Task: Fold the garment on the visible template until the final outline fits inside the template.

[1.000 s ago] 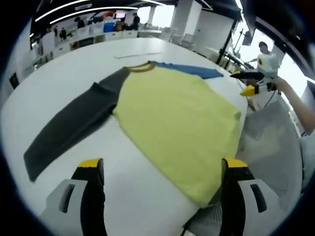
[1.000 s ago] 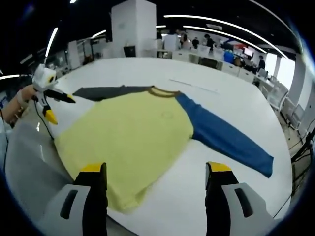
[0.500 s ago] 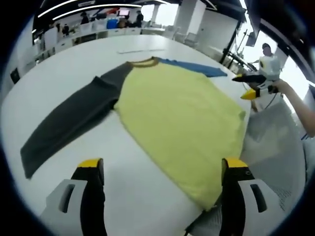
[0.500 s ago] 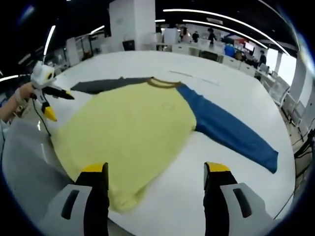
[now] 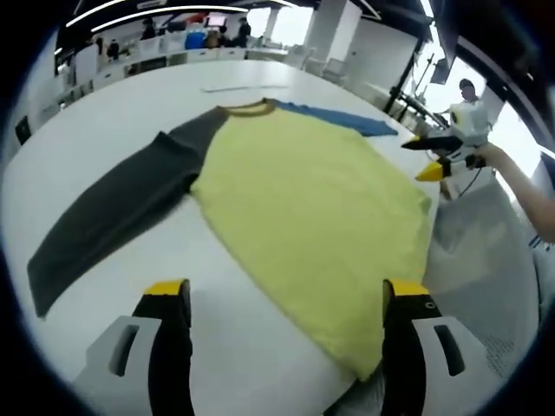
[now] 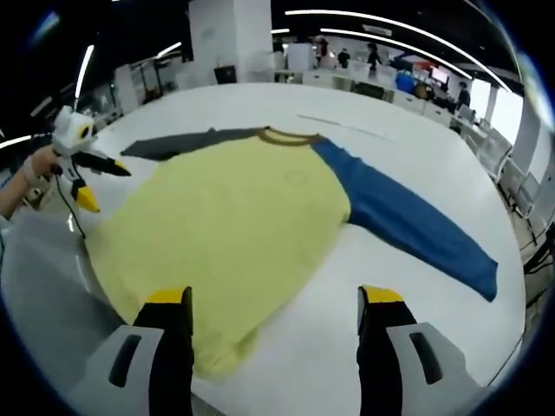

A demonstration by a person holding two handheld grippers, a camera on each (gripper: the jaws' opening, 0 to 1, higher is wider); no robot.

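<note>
- The white table (image 5: 104,113) carries the garment (image 5: 303,199), spread flat: a yellow body, a dark grey sleeve (image 5: 113,217) and a blue sleeve (image 6: 416,230).
- In the left gripper view, the left gripper (image 5: 282,299) hovers above the garment's hem with its jaws wide apart and nothing between them; the hem corner lies by its right-side jaw.
- The right gripper (image 6: 273,303) likewise stands wide and empty over the hem's other end.
- No readable writing shows on the garment.
</note>
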